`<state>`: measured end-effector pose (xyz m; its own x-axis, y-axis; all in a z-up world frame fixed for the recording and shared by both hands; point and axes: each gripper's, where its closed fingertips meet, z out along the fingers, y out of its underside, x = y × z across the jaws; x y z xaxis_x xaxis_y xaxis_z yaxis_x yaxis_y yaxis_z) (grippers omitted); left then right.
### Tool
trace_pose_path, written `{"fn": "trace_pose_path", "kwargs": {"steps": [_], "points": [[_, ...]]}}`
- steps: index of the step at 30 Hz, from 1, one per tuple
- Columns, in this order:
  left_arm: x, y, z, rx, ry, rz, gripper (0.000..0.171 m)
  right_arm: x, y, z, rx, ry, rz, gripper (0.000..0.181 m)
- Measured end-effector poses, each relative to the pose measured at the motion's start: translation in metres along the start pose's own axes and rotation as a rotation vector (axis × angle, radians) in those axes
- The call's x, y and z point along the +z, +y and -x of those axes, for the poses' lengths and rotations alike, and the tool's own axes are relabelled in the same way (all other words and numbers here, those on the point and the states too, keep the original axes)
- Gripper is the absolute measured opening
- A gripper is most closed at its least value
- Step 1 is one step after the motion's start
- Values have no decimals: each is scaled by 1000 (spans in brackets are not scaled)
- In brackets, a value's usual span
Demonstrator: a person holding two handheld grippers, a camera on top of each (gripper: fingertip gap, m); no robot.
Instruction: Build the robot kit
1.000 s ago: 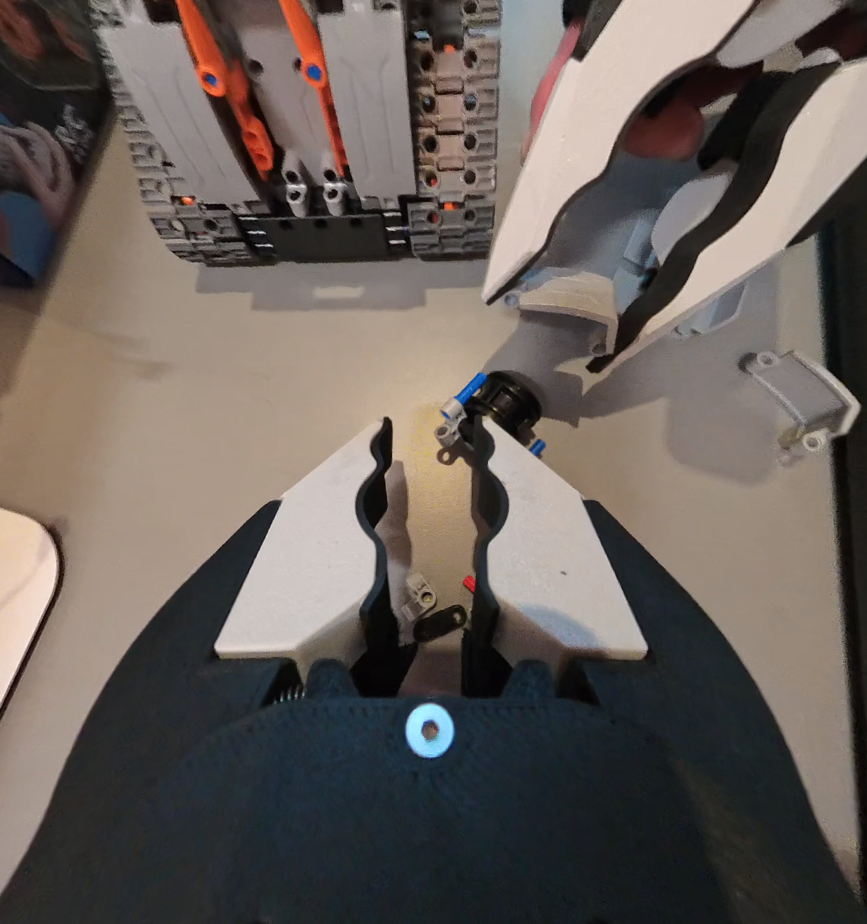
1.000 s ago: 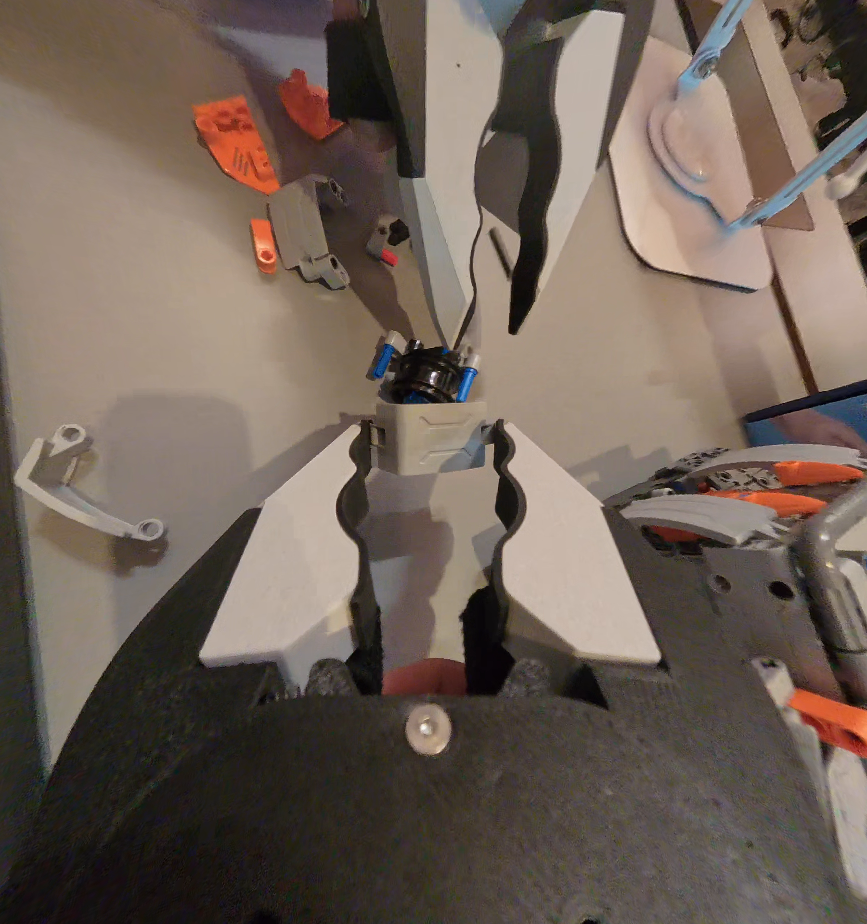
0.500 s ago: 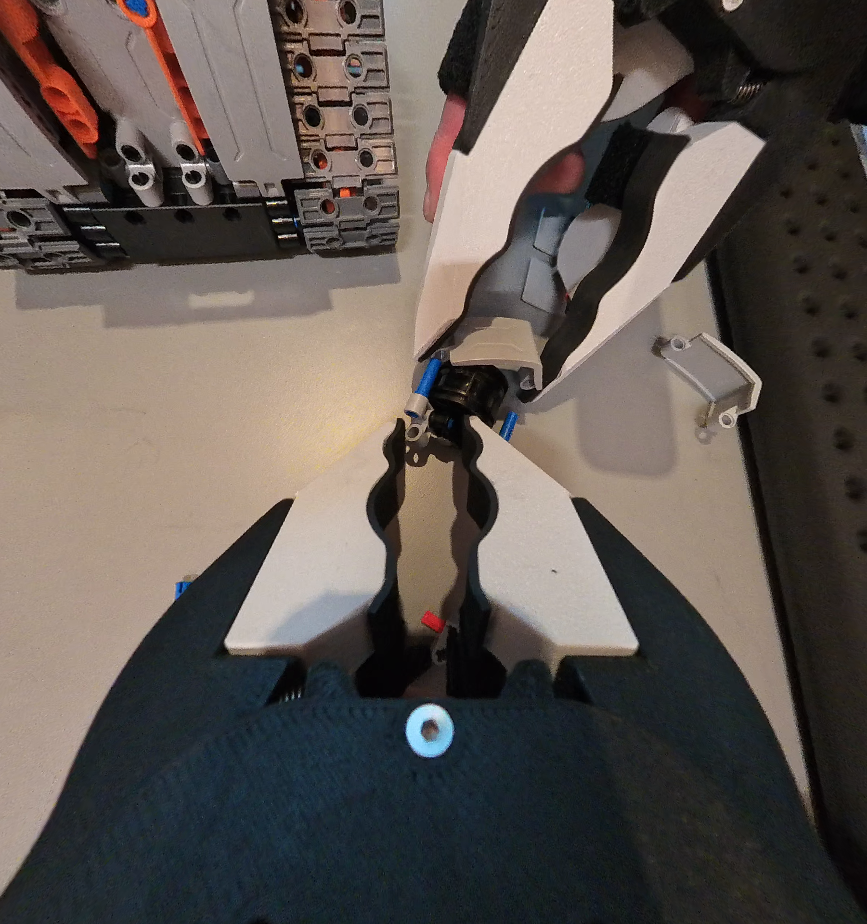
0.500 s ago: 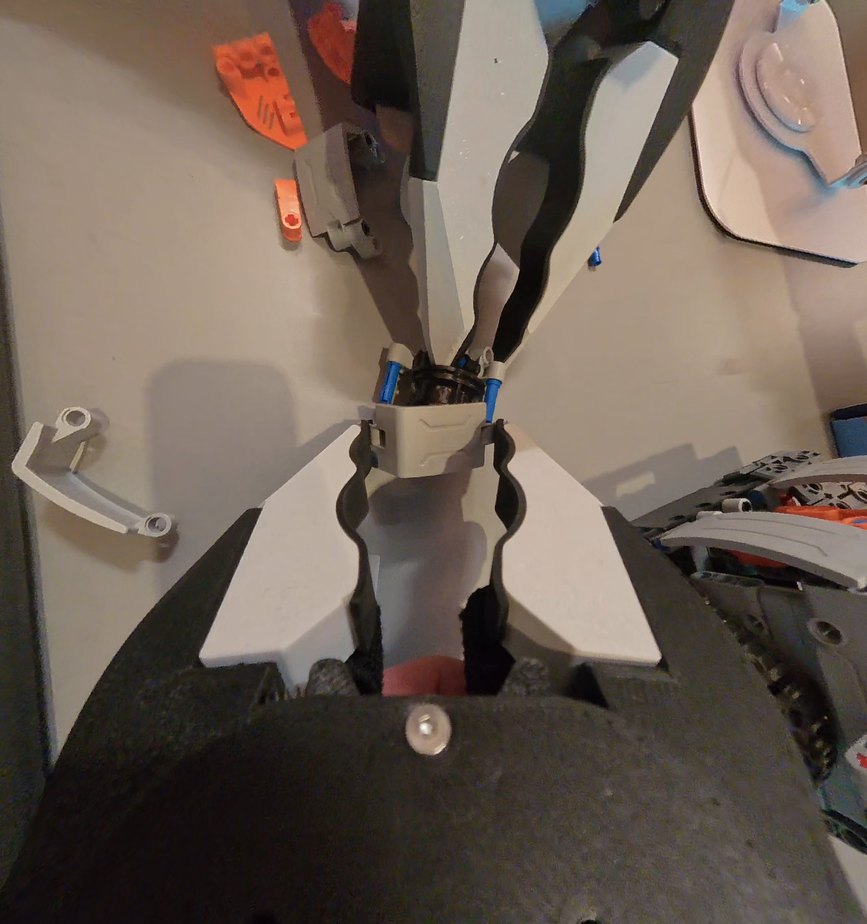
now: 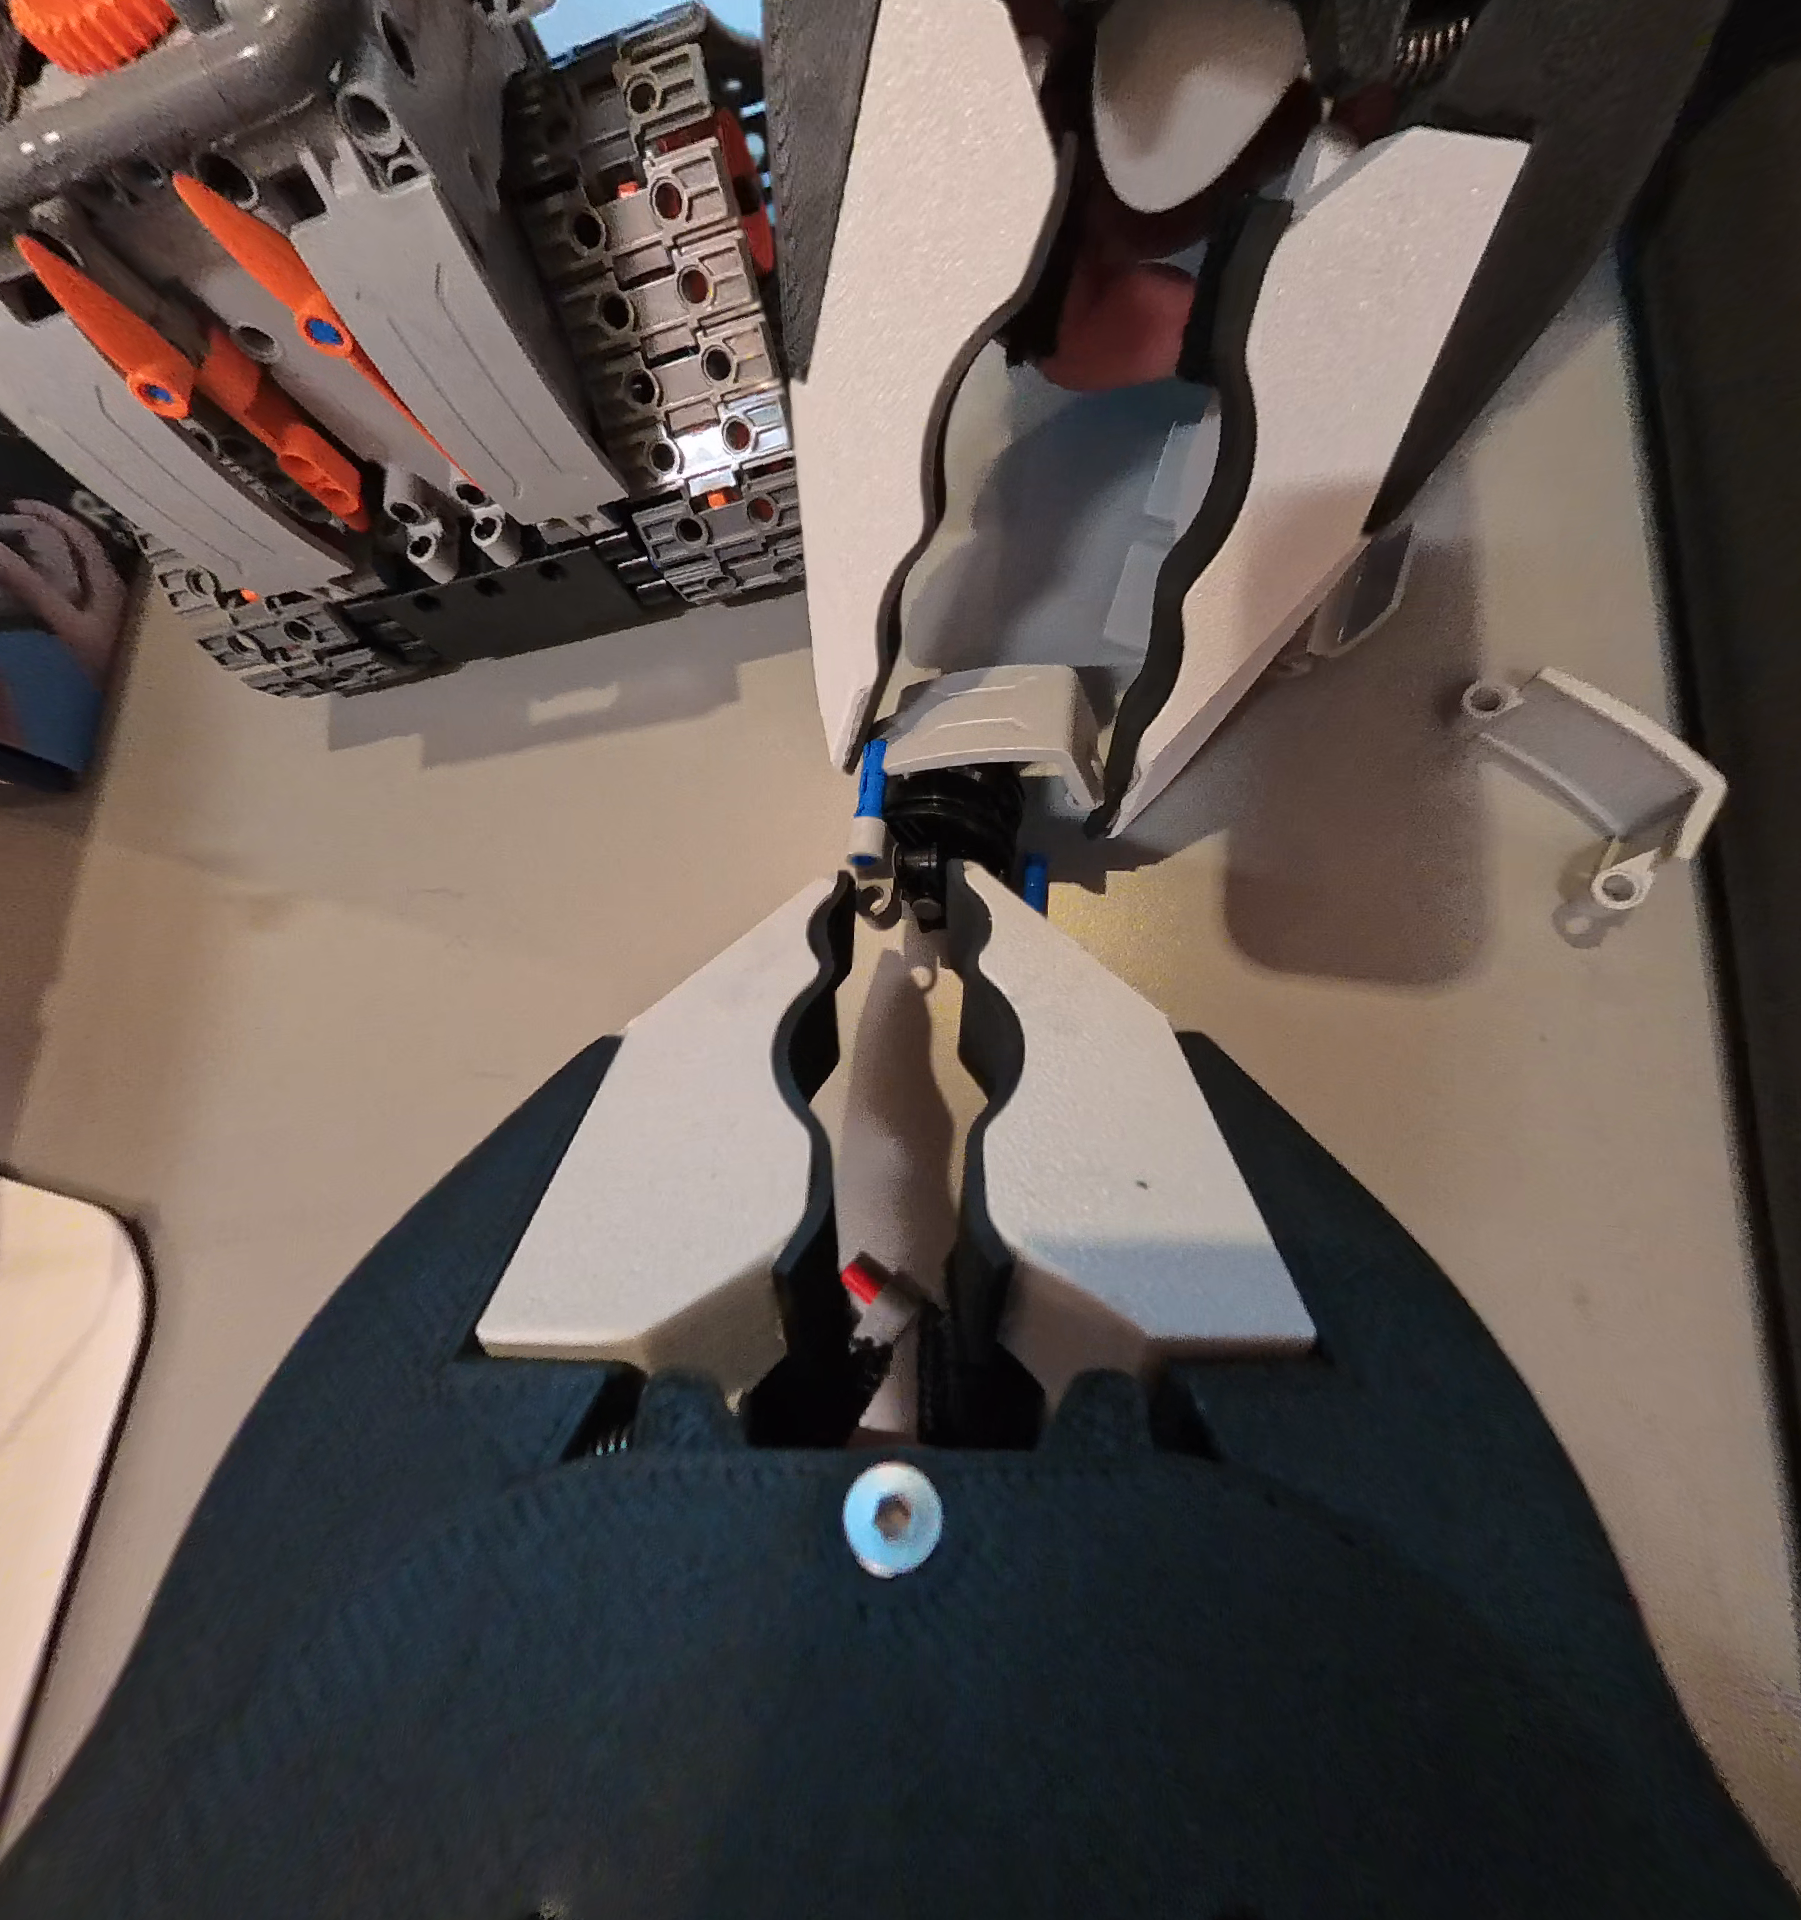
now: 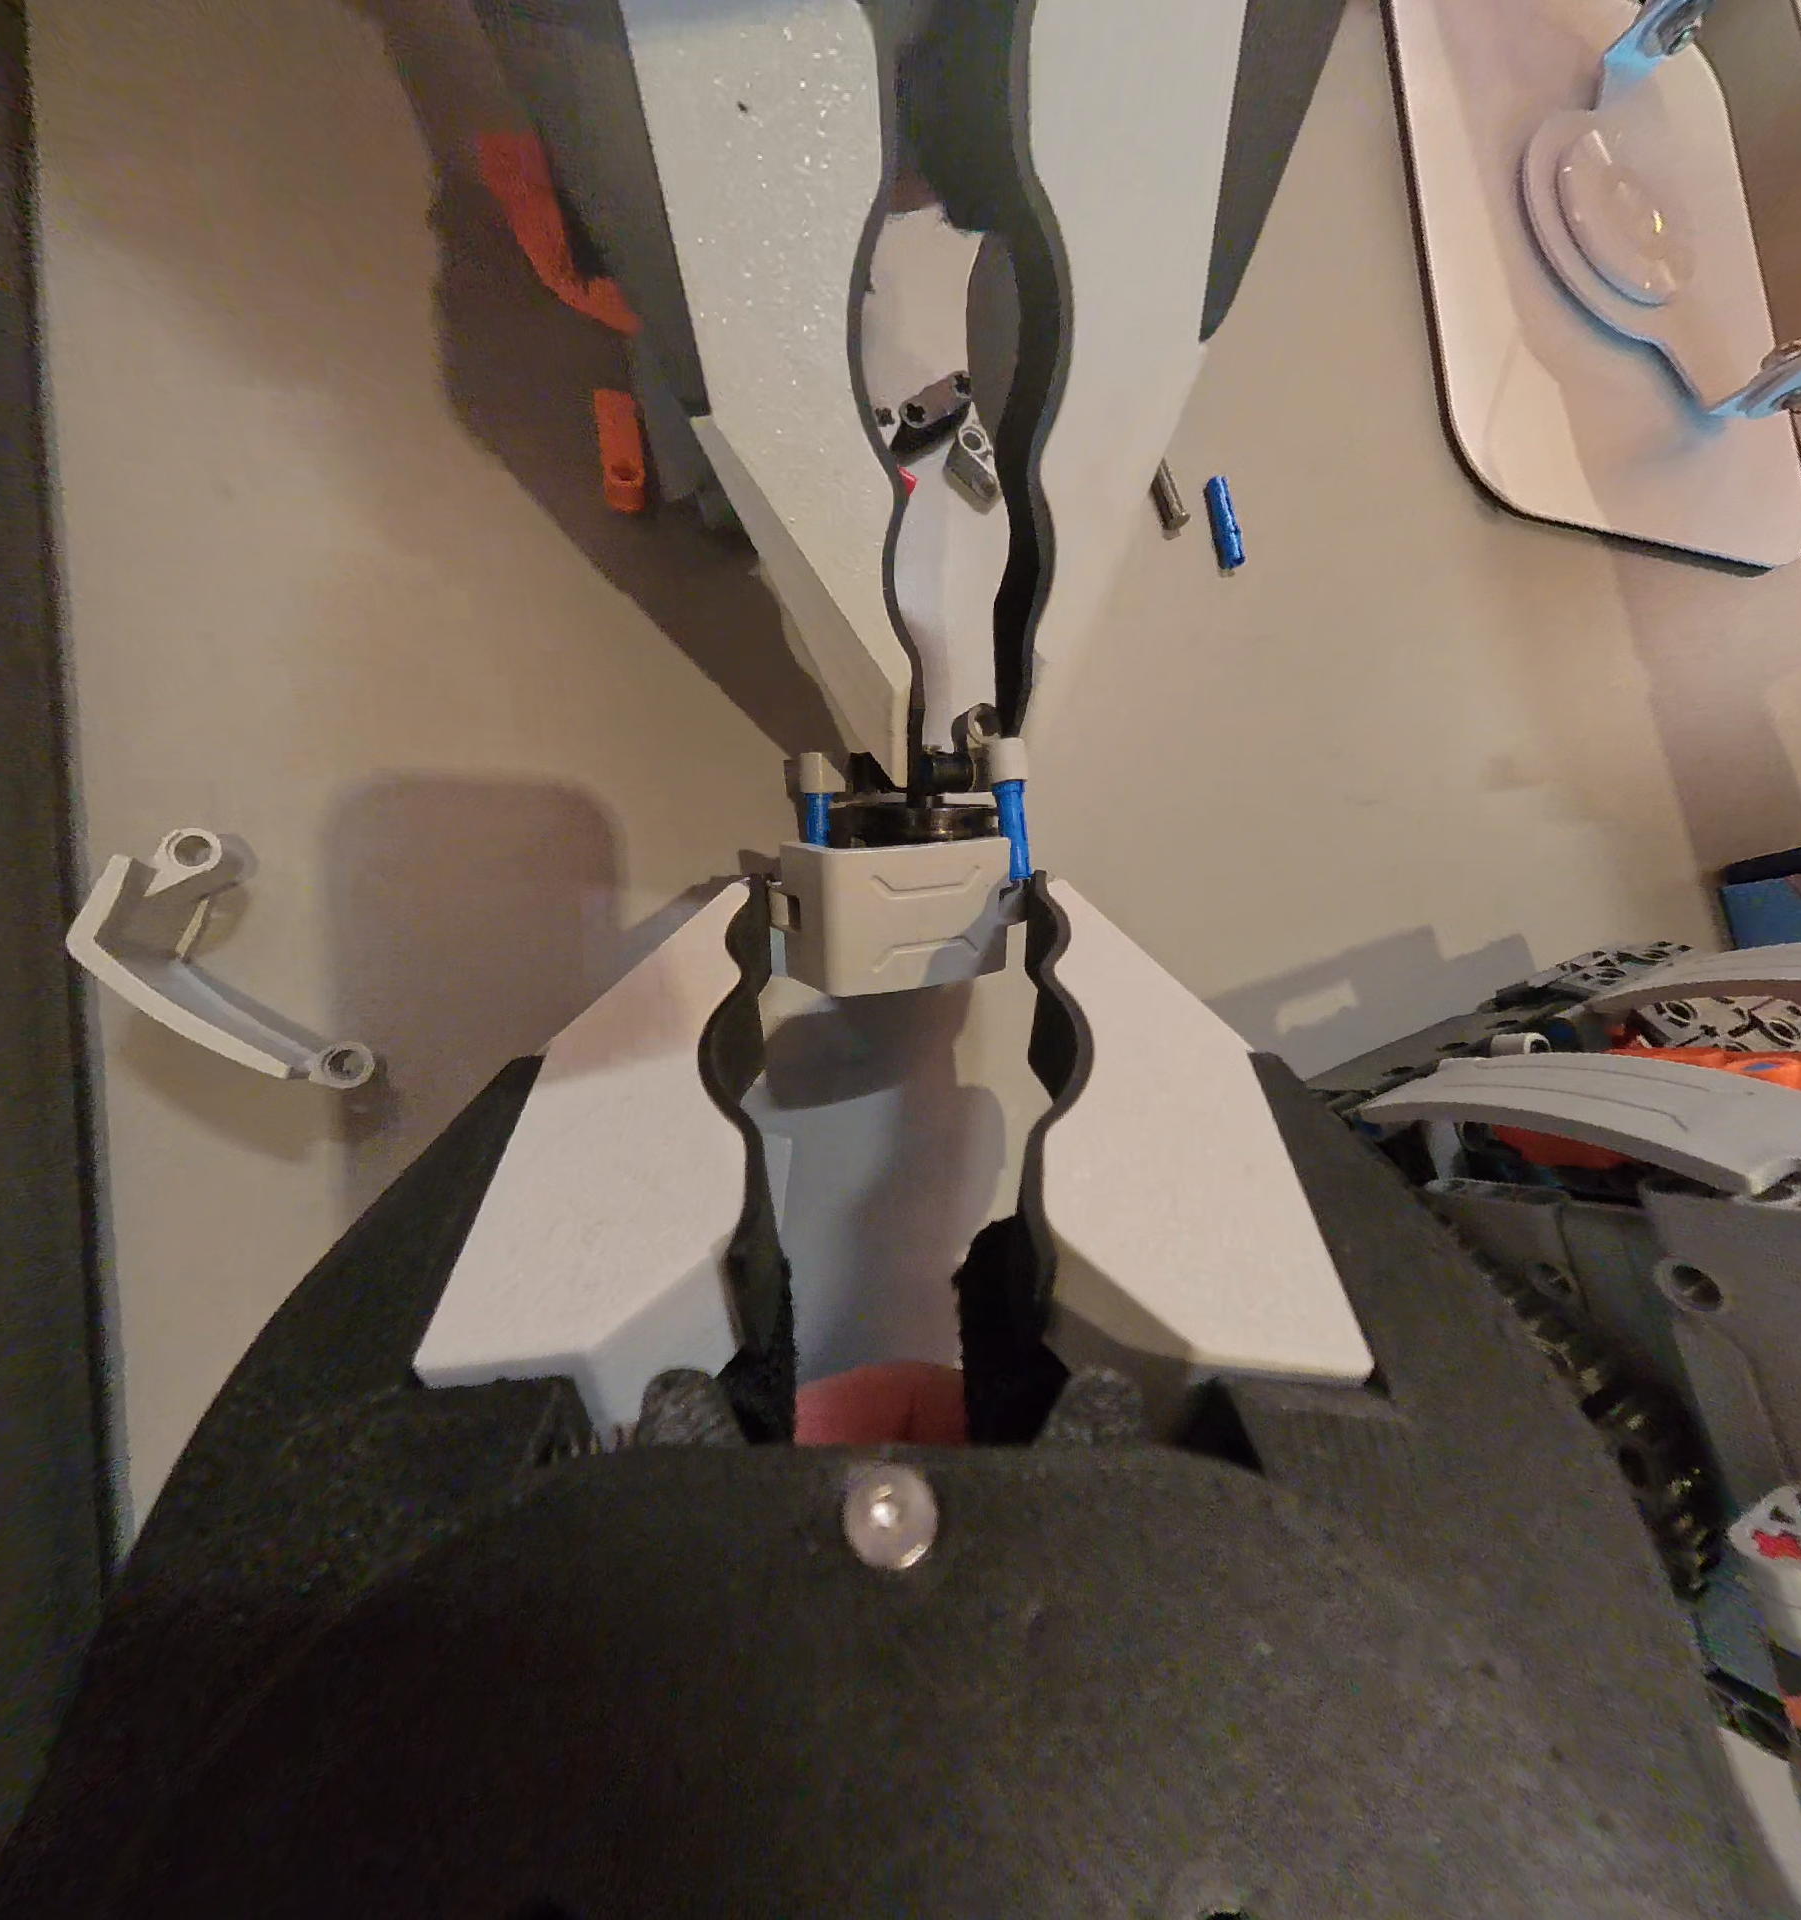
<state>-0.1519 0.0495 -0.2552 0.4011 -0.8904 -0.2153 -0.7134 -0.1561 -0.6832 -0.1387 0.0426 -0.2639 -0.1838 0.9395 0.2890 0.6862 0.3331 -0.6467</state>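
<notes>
My right gripper (image 6: 896, 899) is shut on a grey panelled brick assembly (image 6: 891, 935) with a black gear (image 6: 901, 826) and blue pins at its front. In the left wrist view the assembly (image 5: 989, 712) sticks out of the right gripper (image 5: 979, 790) at the top. My left gripper (image 5: 904, 894) faces it tip to tip, closed narrowly on a small black connector (image 5: 922, 873) on the gear's face. A light grey connector (image 5: 880, 896) sits beside it. In the right wrist view the left gripper (image 6: 963, 738) comes down from the top onto that connector (image 6: 943, 769).
A large grey and orange brick vehicle (image 5: 408, 364) stands at the upper left and shows at the right (image 6: 1602, 1122). A curved grey panel (image 5: 1592, 769) (image 6: 200, 977), orange pieces (image 6: 621, 457), a blue pin (image 6: 1226, 520) and small connectors (image 6: 937, 400) lie on the table. A white board (image 6: 1602, 436) lies far right. My left and right fingertips are right by each other.
The two grippers have come closer and lined up tip to tip. My left gripper has narrowed and moved from beside the gear onto the small black connector. The right gripper still holds the assembly.
</notes>
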Motion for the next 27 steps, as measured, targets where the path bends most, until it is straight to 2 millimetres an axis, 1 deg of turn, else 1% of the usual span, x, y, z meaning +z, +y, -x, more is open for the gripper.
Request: {"fn": "trace_pose_path", "kwargs": {"steps": [4,9,12,15,17,22,27], "points": [[0,-1,1,64,-50,27,14,-1,1,-1,-12,7,8,47],[-2,0,1,110,-85,62,14,-4,-2,-2,-33,23,-5,47],[-2,1,1,138,-109,72,15,-4,-3,-1,-80,39,-8,47],[-1,2,-1,133,-115,66,16,-2,-1,-2,-113,59,9,47],[0,3,-2,131,-113,58,16,-2,-2,0,-125,62,3,47],[-3,0,-4,126,-122,17,15,-2,0,1,-167,74,3,47],[1,0,-6,136,-128,7,17,-1,3,0,-184,82,9,47]]}}
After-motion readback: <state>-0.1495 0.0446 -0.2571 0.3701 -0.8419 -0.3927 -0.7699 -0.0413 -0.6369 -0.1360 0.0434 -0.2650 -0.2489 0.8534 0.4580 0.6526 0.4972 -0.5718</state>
